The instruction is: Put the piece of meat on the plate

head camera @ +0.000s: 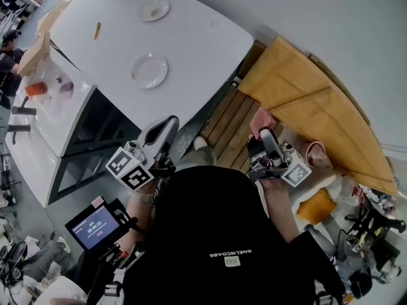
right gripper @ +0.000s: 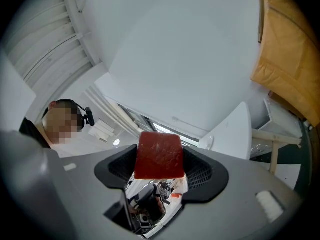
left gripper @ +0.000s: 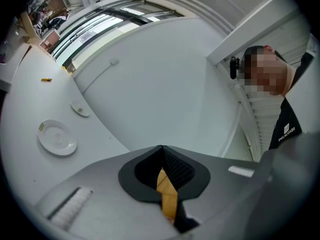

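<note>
Carrying step: the right gripper [head camera: 264, 134] clamped a red piece of meat [right gripper: 159, 155]; the left gripper [left gripper: 162, 159] was closed, empty. Next, the meat probably needed lowering onto the plate [head camera: 149, 70] on the table [head camera: 203, 37].

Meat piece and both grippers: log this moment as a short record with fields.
meat: red slab, clamped upright between the right gripper's jaws, in the air
right gripper: shut on the meat
left gripper: jaws together, nothing held
plates: nearer plate bare; farther plate, contents unclear
surface: white table, both plates on it
status: meat not yet on a plate
</note>
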`<state>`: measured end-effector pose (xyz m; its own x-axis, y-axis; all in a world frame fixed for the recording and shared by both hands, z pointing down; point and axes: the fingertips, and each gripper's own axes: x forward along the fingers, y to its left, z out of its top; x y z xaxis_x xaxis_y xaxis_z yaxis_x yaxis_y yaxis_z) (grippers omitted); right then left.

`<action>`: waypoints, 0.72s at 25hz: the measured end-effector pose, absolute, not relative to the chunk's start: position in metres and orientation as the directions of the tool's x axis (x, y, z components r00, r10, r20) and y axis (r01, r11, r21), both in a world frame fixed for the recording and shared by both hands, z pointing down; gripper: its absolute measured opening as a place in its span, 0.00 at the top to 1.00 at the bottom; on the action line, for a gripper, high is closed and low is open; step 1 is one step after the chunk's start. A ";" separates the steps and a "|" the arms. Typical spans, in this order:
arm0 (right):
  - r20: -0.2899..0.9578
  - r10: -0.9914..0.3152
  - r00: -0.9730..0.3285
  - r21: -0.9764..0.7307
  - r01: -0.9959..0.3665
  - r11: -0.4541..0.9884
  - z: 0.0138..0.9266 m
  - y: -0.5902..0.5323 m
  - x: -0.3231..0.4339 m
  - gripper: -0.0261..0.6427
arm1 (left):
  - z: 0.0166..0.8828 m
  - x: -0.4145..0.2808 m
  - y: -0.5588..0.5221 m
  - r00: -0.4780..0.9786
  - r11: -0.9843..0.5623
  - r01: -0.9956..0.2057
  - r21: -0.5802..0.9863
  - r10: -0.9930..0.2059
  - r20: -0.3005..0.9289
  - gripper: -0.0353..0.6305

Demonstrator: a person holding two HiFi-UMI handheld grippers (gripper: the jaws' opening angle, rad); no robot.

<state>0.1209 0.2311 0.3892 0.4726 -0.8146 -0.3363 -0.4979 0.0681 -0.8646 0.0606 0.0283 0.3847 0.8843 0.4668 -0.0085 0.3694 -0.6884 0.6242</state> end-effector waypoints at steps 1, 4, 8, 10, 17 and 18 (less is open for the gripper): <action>-0.337 -0.818 0.465 -0.863 -0.501 0.070 0.388 0.226 0.126 0.53 | 0.385 0.063 0.023 0.888 -0.690 0.366 0.624 0.461 -0.011 0.92; -0.347 -0.828 0.441 -0.852 -0.517 0.082 0.381 0.216 0.138 0.53 | 0.382 0.068 0.014 0.896 -0.698 0.360 0.620 0.443 -0.021 0.92; -0.359 -0.842 0.403 -0.842 -0.529 0.105 0.375 0.205 0.158 0.53 | 0.380 0.077 0.006 0.912 -0.712 0.336 0.617 0.410 -0.025 0.92; -0.364 -0.849 0.384 -0.837 -0.535 0.118 0.372 0.198 0.168 0.53 | 0.379 0.079 0.002 0.920 -0.719 0.324 0.615 0.390 -0.028 0.92; -0.364 -0.873 0.324 -0.830 -0.538 0.146 0.368 0.170 0.196 0.53 | 0.378 0.073 -0.022 0.950 -0.747 0.257 0.614 0.311 -0.019 0.92; -0.360 -0.879 0.312 -0.831 -0.536 0.149 0.369 0.165 0.202 0.53 | 0.380 0.073 -0.026 0.955 -0.751 0.242 0.614 0.296 -0.014 0.92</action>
<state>0.2015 0.1650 0.3692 0.3118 -0.8795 -0.3596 -0.5364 0.1494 -0.8306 0.0731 -0.0255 0.3797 0.9549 0.2965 -0.0137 0.2420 -0.7511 0.6143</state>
